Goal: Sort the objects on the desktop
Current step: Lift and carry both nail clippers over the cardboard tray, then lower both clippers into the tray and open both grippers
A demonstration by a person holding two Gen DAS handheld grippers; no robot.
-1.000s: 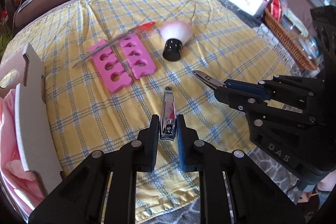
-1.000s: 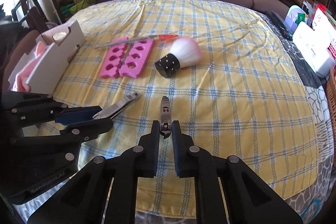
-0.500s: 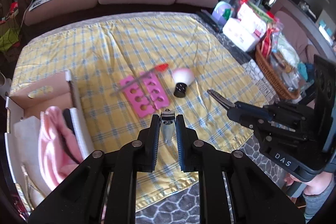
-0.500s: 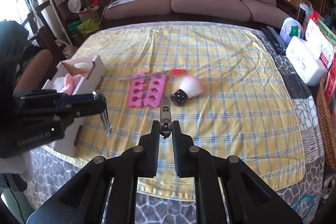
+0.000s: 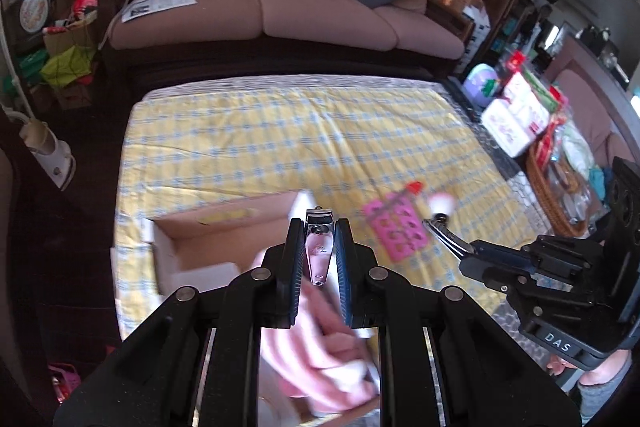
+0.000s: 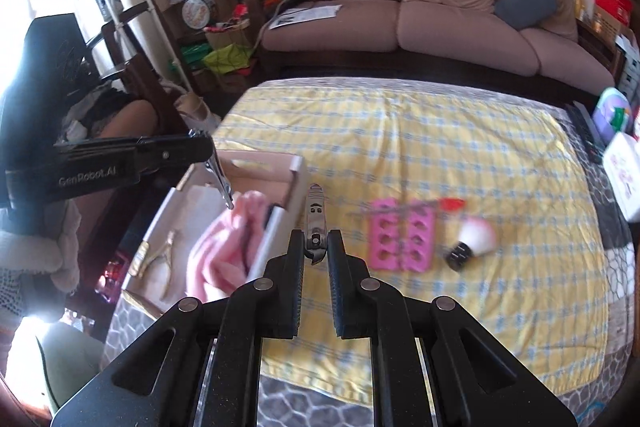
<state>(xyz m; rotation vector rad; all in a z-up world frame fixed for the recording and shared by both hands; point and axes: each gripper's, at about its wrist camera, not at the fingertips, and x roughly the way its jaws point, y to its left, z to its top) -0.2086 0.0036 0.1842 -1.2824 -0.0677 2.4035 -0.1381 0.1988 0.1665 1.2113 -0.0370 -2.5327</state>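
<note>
My left gripper (image 5: 317, 227) is shut on a silver nail clipper (image 5: 319, 246) and holds it above the open cardboard box (image 5: 224, 223) with a pink cloth (image 5: 320, 359) inside. In the right wrist view this gripper (image 6: 202, 147) hangs over the box (image 6: 256, 167). My right gripper (image 6: 315, 243) is shut on a second silver nail clipper (image 6: 315, 215), high above the yellow checked cloth (image 6: 440, 147). Pink toe separators (image 6: 402, 235), a red-tipped stick (image 6: 412, 206) and a pink brush with a black base (image 6: 472, 241) lie on the cloth.
Gold nippers (image 6: 164, 259) lie in the box beside the pink cloth (image 6: 228, 243). A brown sofa (image 6: 440, 11) stands behind the table. A wicker basket (image 5: 560, 195) and packages (image 5: 516, 115) sit at the right. Clutter and a chair (image 6: 60, 67) stand at the left.
Both grippers have lifted their clippers off the cloth and risen. The left one has swung left over the box; the right one has drawn back and up.
</note>
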